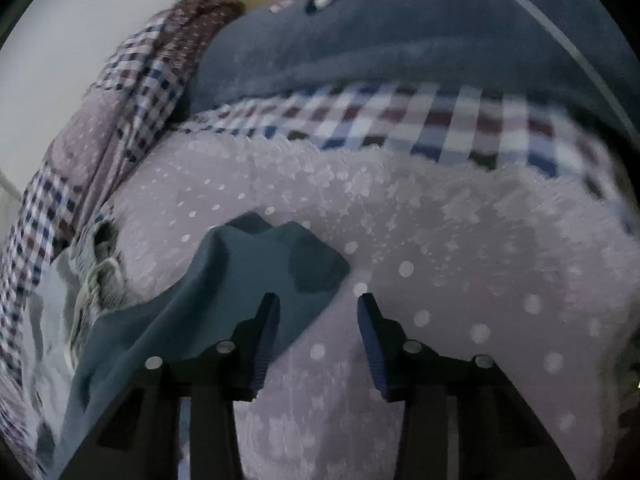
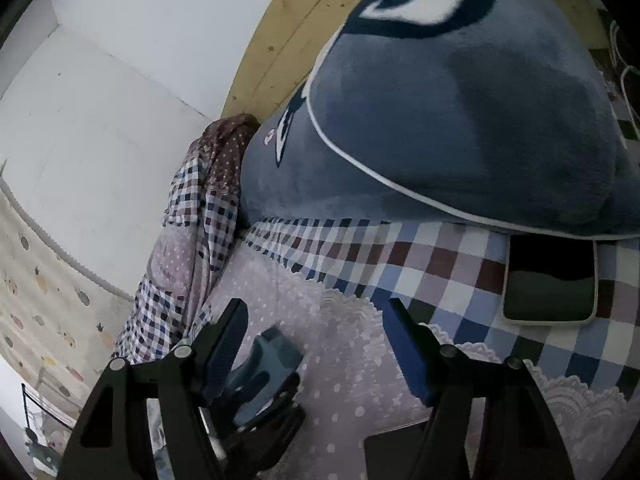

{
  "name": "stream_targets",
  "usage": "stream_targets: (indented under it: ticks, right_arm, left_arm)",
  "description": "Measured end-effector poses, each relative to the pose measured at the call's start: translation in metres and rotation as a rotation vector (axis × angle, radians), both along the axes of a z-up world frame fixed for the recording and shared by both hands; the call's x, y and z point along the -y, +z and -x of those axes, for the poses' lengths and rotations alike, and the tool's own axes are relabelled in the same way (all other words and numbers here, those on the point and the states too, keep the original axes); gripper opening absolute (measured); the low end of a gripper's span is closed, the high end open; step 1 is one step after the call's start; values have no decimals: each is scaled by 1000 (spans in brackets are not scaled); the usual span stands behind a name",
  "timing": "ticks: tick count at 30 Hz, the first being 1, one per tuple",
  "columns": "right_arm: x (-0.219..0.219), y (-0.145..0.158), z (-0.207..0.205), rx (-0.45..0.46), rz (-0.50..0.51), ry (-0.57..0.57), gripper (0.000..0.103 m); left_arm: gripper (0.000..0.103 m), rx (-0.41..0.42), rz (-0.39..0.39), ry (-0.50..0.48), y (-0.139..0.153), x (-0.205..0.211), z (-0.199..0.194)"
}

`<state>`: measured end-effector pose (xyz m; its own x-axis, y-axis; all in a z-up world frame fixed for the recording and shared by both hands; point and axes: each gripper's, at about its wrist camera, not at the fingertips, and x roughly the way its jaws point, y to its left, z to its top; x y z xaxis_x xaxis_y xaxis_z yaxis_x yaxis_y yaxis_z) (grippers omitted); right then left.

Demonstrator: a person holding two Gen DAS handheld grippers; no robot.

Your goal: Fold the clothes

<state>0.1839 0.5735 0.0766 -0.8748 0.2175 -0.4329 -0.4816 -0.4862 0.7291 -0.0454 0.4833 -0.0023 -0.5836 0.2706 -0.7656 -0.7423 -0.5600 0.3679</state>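
Observation:
A teal cloth (image 1: 248, 280) lies rumpled on the pink dotted bedspread (image 1: 440, 280). In the left wrist view it runs from the lower left up to a folded corner ahead of the fingers. My left gripper (image 1: 318, 312) is open just above it. Its left finger (image 1: 268, 320) rests over the cloth and its right finger (image 1: 368, 320) is over bare bedspread. My right gripper (image 2: 316, 340) is open too and holds nothing. In its view the teal cloth (image 2: 276, 350) and the left gripper (image 2: 264, 396) sit low between its fingers.
A large blue-grey plush cushion (image 2: 460, 120) fills the far side of the bed on a checked sheet (image 2: 400, 264). A dark-screened device (image 2: 550, 284) lies on the checks at the right. A bunched checked quilt (image 2: 200, 220) lines the white wall (image 2: 100, 120) on the left.

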Motion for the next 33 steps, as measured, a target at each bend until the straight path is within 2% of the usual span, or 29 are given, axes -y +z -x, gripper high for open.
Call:
stream_targets:
  ticks: [3, 5, 6, 8, 11, 14, 19, 22, 25, 28, 30, 33]
  right_arm:
    - [-5, -2, -3, -3, 9, 1, 74]
    - [-7, -2, -4, 0, 9, 3, 74]
    - [-7, -2, -5, 0, 9, 5, 74]
    - [-7, -2, -5, 2, 5, 8, 74]
    - [-4, 1, -2, -1, 0, 22, 74]
    - [2, 2, 5, -9, 0, 49, 74]
    - [30, 5, 39, -31, 2, 219, 75]
    - [68, 13, 67, -2, -70, 370, 74]
    - [112, 20, 93, 39, -159, 517, 74]
    - [167, 21, 118, 93, -261, 678, 74]
    - [208, 17, 131, 134, -334, 771, 74]
    - [242, 8, 138, 178, -392, 846, 74]
  left_arm:
    - [43, -17, 32, -19, -7, -11, 5]
    - [27, 14, 26, -22, -8, -15, 12]
    - [7, 39, 15, -7, -7, -16, 18]
    - [4, 87, -15, 29, -3, -14, 28]
    - [4, 162, -134, 66, 22, 2, 37]
    - [4, 242, -308, 93, 72, 35, 45]
    - [3, 322, -669, 144, 180, 129, 60]
    - [3, 329, -874, 212, 242, 204, 71]
    - [3, 269, -991, 288, 281, 275, 76]
    - [3, 208, -1071, 370, 306, 343, 82]
    - [3, 179, -1121, 413, 318, 382, 80]
    - [3, 123, -1186, 484, 330, 457, 74]
